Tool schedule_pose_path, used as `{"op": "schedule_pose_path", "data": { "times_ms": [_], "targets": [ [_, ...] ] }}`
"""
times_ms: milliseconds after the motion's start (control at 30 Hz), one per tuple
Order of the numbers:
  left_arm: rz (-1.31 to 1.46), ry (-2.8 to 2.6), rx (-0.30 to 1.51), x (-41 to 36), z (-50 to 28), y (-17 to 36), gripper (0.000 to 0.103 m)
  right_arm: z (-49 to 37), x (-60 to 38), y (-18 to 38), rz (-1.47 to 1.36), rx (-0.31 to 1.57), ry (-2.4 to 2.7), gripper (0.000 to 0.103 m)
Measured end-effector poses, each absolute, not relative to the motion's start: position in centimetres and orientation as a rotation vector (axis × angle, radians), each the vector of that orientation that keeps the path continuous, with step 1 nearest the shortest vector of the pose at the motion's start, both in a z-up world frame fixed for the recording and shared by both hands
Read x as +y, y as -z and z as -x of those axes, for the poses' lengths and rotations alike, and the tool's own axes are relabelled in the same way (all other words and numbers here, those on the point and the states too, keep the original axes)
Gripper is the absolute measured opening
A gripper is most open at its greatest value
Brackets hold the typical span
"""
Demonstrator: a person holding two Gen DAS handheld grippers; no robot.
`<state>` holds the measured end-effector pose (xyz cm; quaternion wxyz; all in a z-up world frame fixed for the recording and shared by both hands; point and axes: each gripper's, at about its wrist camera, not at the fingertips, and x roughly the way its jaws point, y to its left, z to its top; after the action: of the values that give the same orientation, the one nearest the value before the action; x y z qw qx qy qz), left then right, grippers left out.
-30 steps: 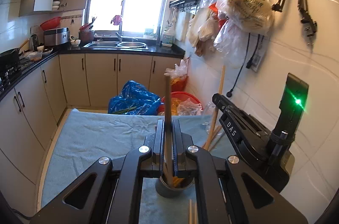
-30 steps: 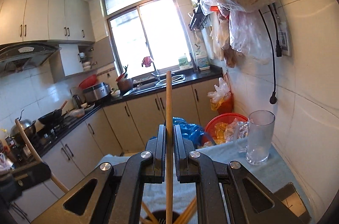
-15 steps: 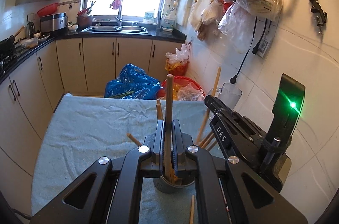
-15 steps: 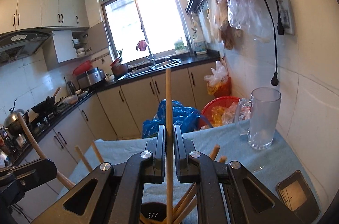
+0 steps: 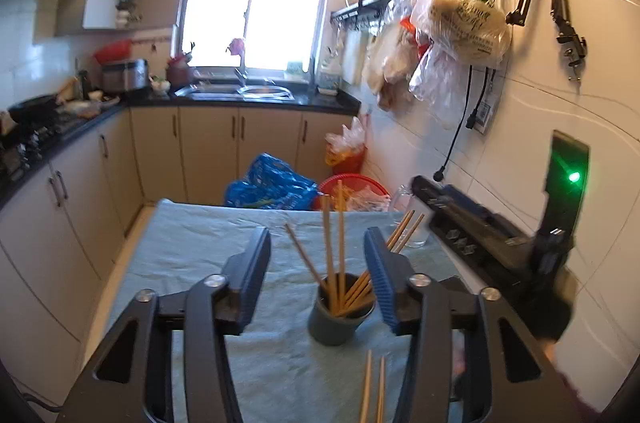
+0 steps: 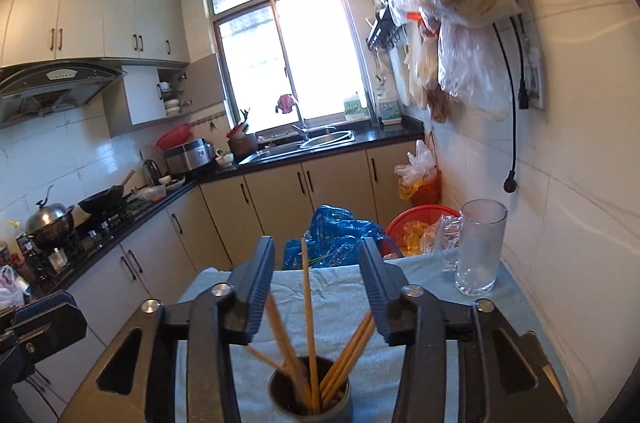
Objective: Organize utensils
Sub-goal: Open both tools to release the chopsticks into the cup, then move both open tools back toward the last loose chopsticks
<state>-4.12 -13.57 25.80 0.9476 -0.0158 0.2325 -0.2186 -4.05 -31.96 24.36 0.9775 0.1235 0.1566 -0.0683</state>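
Observation:
A grey cup [image 5: 335, 319] stands on the pale blue cloth [image 5: 200, 247] and holds several wooden chopsticks [image 5: 332, 255]. My left gripper [image 5: 316, 275] is open and empty, its jaws wide apart on either side of the cup. My right gripper [image 6: 316, 287] is open and empty just above the same cup [image 6: 310, 399], with the chopsticks [image 6: 307, 323] standing between its jaws. Two more chopsticks [image 5: 373, 387] lie on the cloth in front of the cup. The right gripper's body [image 5: 492, 239] shows at the right of the left wrist view.
A glass mug [image 6: 480, 247] stands on the cloth at the far right, by the tiled wall. A dark tray corner [image 6: 538, 355] sits at the right edge. Beyond the table's far edge are a blue bag [image 5: 272, 183] and a red basket [image 5: 356, 183]. Bags hang on the wall [image 5: 464, 19].
Both grippers have opened and let go of their chopsticks, which now stand in the cup. Both grippers have pulled back a little from the cup.

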Motion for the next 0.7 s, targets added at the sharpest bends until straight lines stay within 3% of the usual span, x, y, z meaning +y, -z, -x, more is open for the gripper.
{"op": "schedule_pose_path", "data": {
  "times_ms": [133, 267, 700],
  "targets": [
    [0.015, 0.399, 0.445, -11.2, 7.3, -25.9, 0.060, 8.2, -31.3, -25.8, -0.236, 0.319, 0.127, 0.062],
    [0.013, 0.375, 0.464, -8.5, 10.7, -24.9, 0.062, 13.0, -31.0, -26.4, -0.209, 0.357, 0.115, 0.071],
    [-0.048, 0.410, 0.661, -7.7, 13.7, -15.2, 0.065, 29.0, -33.6, -24.6, 0.073, 0.522, 0.309, 0.084]
  ]
}}
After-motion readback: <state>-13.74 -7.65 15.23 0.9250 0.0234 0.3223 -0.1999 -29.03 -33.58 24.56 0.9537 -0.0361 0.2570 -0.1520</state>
